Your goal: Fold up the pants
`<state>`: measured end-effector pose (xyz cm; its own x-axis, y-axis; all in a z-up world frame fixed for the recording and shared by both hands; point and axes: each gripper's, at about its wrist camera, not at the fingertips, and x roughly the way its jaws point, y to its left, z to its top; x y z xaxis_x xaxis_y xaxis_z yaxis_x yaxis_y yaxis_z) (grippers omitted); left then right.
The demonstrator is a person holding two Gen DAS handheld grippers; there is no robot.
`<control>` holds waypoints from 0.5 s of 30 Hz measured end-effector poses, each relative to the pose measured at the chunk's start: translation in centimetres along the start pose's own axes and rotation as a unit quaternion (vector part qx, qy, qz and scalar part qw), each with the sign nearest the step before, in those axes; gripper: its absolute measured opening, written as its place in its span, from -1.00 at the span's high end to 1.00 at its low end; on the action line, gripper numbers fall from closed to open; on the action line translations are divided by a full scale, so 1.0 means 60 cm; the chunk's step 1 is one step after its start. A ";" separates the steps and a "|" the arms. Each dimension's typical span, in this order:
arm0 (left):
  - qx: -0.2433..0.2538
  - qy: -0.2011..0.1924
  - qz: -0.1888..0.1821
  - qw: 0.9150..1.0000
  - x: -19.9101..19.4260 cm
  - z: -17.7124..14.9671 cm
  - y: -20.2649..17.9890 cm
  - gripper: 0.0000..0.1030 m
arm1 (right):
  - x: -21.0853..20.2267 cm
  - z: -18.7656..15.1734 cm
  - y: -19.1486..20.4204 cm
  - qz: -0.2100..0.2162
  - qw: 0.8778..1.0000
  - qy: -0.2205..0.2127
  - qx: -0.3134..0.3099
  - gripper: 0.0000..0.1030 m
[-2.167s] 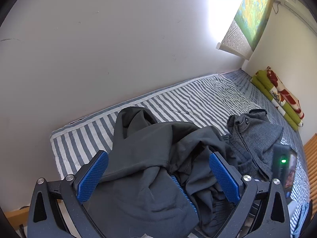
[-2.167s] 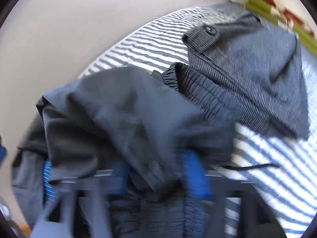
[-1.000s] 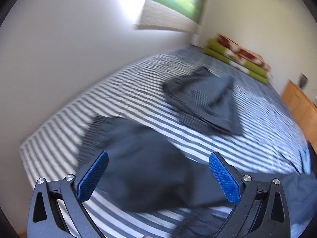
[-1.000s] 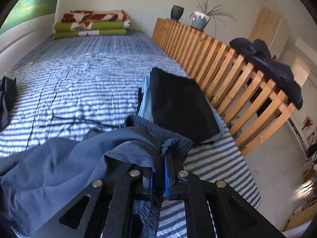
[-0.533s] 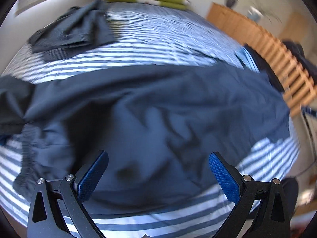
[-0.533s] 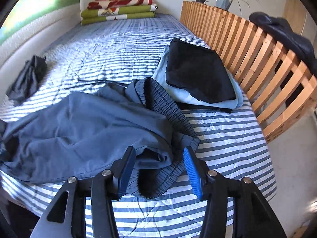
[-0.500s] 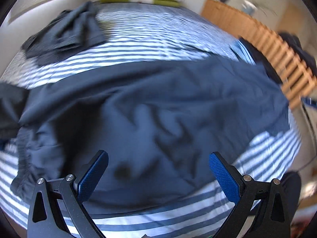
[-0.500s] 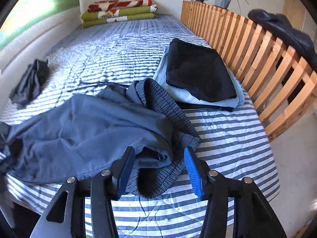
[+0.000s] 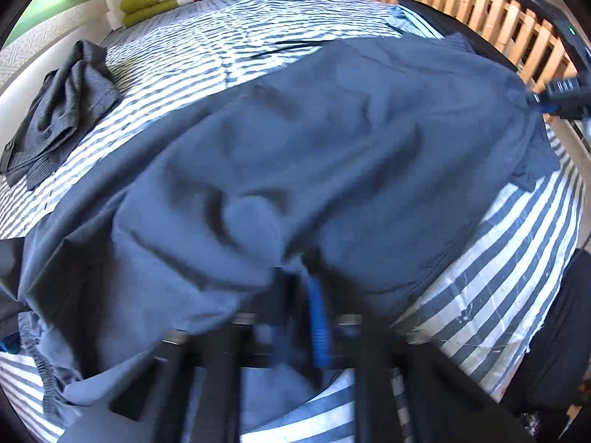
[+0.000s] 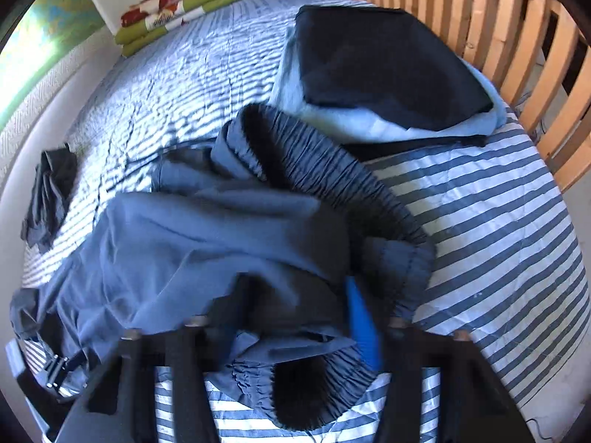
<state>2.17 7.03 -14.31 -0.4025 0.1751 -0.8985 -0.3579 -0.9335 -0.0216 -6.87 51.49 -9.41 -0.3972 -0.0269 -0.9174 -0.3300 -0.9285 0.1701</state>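
Left gripper (image 9: 299, 295) now clamped on a pinch of the blue pants (image 9: 332, 147), wide apart half a second ago; right gripper (image 10: 295, 317) closing around the elastic waistband (image 10: 332, 170) (cloth between jaws); spread along the striped bed (image 9: 517, 258)'s near edge, ready for folding.

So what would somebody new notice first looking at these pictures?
The rumpled blue pants sprawl across the striped bed, with the left tool shut on a pinch of their fabric. Beyond the waistband sit a folded black and light-blue stack by the wooden slat rail.
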 end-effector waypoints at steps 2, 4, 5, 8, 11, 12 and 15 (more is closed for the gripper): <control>-0.015 -0.012 -0.010 1.000 -0.017 0.002 0.022 0.96 | -0.002 -0.009 0.016 0.003 1.000 0.002 -0.016 0.84; -0.028 -0.027 -0.010 0.999 -0.049 -0.003 0.043 0.96 | -0.028 -0.024 0.030 0.001 0.999 -0.020 -0.033 0.87; -0.033 -0.036 -0.004 0.999 -0.067 -0.006 0.058 0.96 | -0.045 -0.033 0.036 0.009 0.999 -0.026 -0.042 0.87; -0.069 -0.066 0.005 0.995 -0.127 -0.021 0.120 0.96 | -0.090 -0.072 0.061 0.056 0.995 -0.031 -0.075 0.87; -0.121 -0.086 -0.005 0.989 -0.186 -0.050 0.195 0.96 | -0.119 -0.131 0.098 0.110 0.985 -0.006 -0.131 0.87; -0.135 -0.090 0.004 0.987 -0.202 -0.062 0.220 0.96 | -0.123 -0.153 0.113 0.128 0.979 0.006 -0.156 0.86; -0.162 -0.082 0.075 0.980 -0.236 -0.103 0.277 0.96 | -0.130 -0.212 0.148 0.177 0.958 0.038 -0.222 0.58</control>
<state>7.10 -12.89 -4.66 -0.5705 0.0505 -0.8197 -0.0078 -0.9984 -0.0561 4.18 38.72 -5.31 -0.3483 -0.3805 -0.8567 0.2171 -0.9218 0.3212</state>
